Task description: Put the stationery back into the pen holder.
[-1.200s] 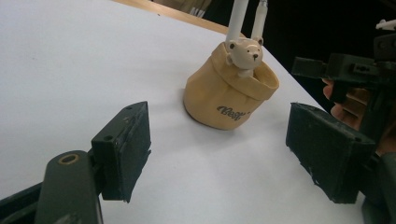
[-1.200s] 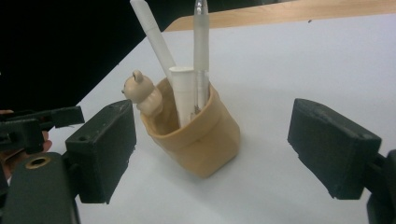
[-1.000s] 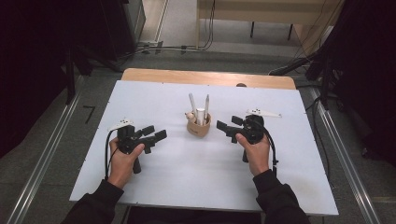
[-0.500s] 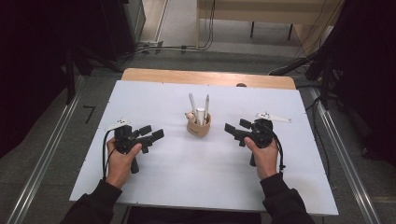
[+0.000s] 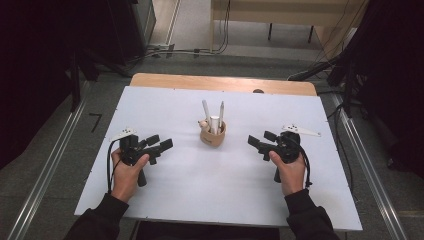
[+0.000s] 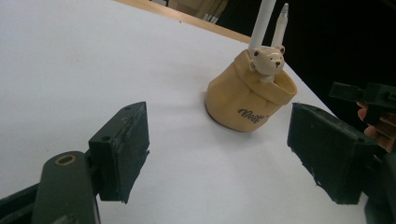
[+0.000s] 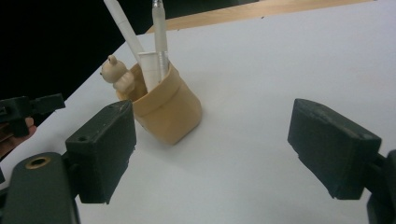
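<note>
Since the frame a second ago the right tongs [image 5: 261, 144] have pulled back from the pen holder [image 5: 213, 135] toward the desk's right side & a bit nearer the person; the left tongs [image 5: 158, 145] have hardly shifted. The holder itself stands where it stood.

Now: the tan pouch-shaped holder sits upright near the centre of the white desk [image 5: 200, 195], between the two tongs and apart from both. Two white pens [image 5: 206, 111] lean out of it, w/ a short white tube [image 7: 150, 69] beside them; a small bear figure [image 6: 267, 60] perches on its rim.

Left tongs: jaws spread wide, nothing between them, aimed at the holder. Right tongs: jaws likewise spread & empty, holder seen off toward their left jaw.

Open room: bare desk surface on every side of the holder, esp. the broad stretch in front, toward the near edge. Both hands rest well inside the left & right edges. A strip of wood [image 5: 220, 83] shows along the far edge; the small dark spot there is prob. a hole, too small to tell.
</note>
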The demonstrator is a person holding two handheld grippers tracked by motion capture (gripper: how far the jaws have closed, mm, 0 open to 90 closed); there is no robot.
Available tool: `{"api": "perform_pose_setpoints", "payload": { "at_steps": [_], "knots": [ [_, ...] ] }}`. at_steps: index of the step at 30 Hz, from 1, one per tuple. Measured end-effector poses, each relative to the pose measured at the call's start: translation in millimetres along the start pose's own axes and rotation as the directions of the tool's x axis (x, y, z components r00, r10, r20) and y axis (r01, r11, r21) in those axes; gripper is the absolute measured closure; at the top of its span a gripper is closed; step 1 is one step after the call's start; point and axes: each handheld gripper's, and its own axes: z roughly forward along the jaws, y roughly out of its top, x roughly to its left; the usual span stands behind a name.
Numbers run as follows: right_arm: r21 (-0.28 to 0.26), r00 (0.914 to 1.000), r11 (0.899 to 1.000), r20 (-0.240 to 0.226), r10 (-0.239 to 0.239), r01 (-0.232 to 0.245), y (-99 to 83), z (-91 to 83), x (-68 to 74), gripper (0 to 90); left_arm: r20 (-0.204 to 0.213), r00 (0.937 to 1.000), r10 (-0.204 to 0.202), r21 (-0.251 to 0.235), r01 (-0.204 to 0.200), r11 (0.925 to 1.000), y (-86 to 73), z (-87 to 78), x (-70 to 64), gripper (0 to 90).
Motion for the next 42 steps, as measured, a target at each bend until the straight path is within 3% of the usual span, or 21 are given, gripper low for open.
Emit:
{"api": "perform_pose_setpoints", "payload": {
  "at_steps": [11, 42],
  "knots": [
    [-0.005, 0.999, 1.0, 0.043, 0.016, -0.016, -10.7, -16.3, -13.4, 13.8, -0.017, 0.9999, -0.002, -0.001, 0.002, 1.0, -1.3, -3.1, 2.3, 21.0],
    [-0.004, 0.9944, 0.999, 0.096, 0.044, -0.044, -28.6, -48.2, -34.2, 13.8, -0.042, 0.9991, -0.008, 0.008, 0.009, 0.9999, -5.7, -9.6, 8.6, 21.0]
  ]
}}
